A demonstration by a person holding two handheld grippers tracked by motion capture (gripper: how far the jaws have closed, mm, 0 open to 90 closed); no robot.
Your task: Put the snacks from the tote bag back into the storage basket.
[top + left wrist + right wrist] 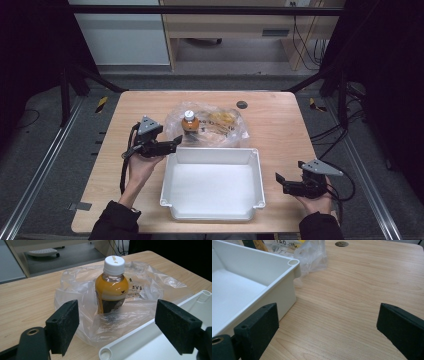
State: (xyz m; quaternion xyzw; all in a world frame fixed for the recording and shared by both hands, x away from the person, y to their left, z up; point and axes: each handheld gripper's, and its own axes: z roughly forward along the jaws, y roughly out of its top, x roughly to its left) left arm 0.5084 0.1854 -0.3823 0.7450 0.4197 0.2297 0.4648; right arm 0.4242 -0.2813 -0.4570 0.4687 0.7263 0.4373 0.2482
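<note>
The left gripper [176, 143], held level just above the surface [130, 107], stands with its jaws wide apart and nothing between them; in the left gripper view its two black pads frame the bottle [111, 287] from a short way off, an alignment that suggests an approach for a sideways grasp on the body below the shoulder. The bottle stands upright at the mouth of a crumpled clear plastic bag [150, 287], whose folds lie around its base and partly veil the lower half, so a closing grasp would likely catch film as well as bottle. It is a small, round-shouldered container with a white screw cap [114, 264], an orange-yellow liquid that fills the upper body to the neck, and a dark label band below; a second item with yellow print lies farther back inside the bag, too veiled to identify. Directly on the near side of the bag sits a white rectangular tray [212, 156], empty, its far rim almost touching the plastic, a position that makes it the probable destination for whatever is lifted out. The right gripper [278, 181] rests low at the tray's right side, well apart from the bottle, its jaws likewise spread and empty over bare wood, apparently waiting while the other hand works. A small round grommet [242, 104] marks the surface beyond the bag.
</note>
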